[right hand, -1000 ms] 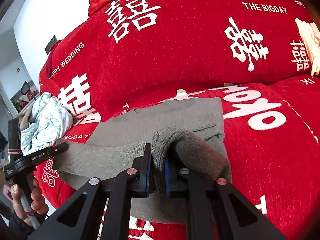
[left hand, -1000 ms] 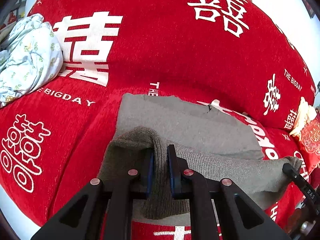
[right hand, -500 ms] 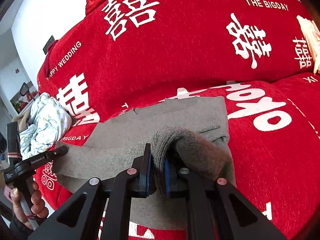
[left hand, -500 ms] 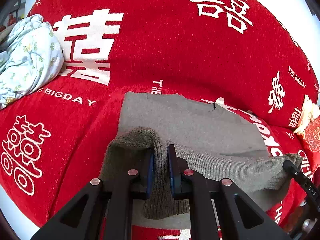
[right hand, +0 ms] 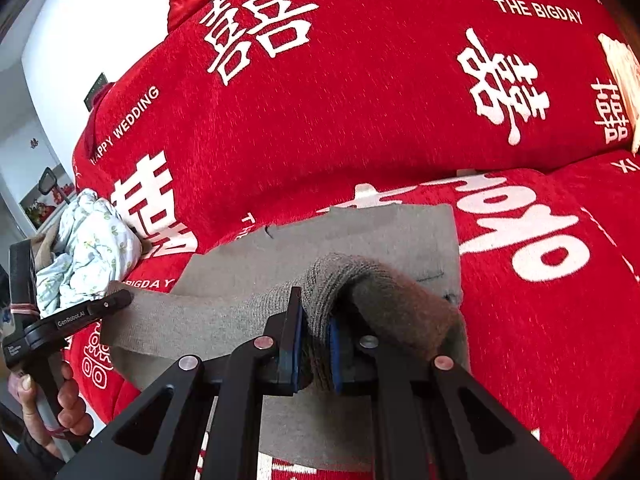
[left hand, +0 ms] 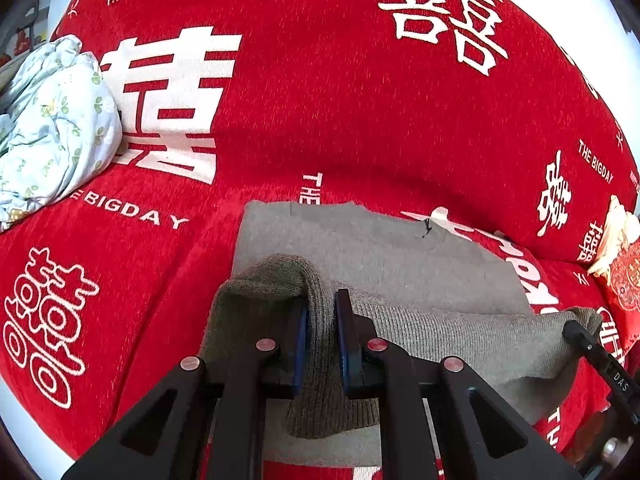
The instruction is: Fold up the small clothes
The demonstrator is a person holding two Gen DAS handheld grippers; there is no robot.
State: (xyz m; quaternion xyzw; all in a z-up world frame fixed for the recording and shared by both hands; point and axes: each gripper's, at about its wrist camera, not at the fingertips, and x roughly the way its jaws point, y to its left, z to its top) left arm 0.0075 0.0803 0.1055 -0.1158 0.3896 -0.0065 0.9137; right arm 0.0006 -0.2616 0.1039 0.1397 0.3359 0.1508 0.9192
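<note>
L gripper [left hand: 320, 336]: jaws nearly shut, blue pads pinching a bunched ridge of the grey knit garment [left hand: 384, 252] at its near-L corner; knit humps up over the L pad and hangs below. R gripper [right hand: 314, 340]: same story, jaws narrow, clamped on a thick roll of knit at the near-R corner, fabric humped over to the R side. Between the two grips the near edge of the garment runs as a raised taut band, w/ the far half lying flat on the red wedding-print cover [left hand: 360, 100] of the sofa/bed. Reads as mid-fold: both near corners lifted so the edge can be carried fwd over the flat part; paired grips keep the edge straight, no sag in the middle. From the R view, the person's hand [right hand: 60, 404] is seen wrapped on the L tool's handle, lower L. Further out: crumpled floral cloth [left hand: 52, 128] far L, well apart from the garment; cream item [left hand: 616, 236] at far R edge, can't ID.
</note>
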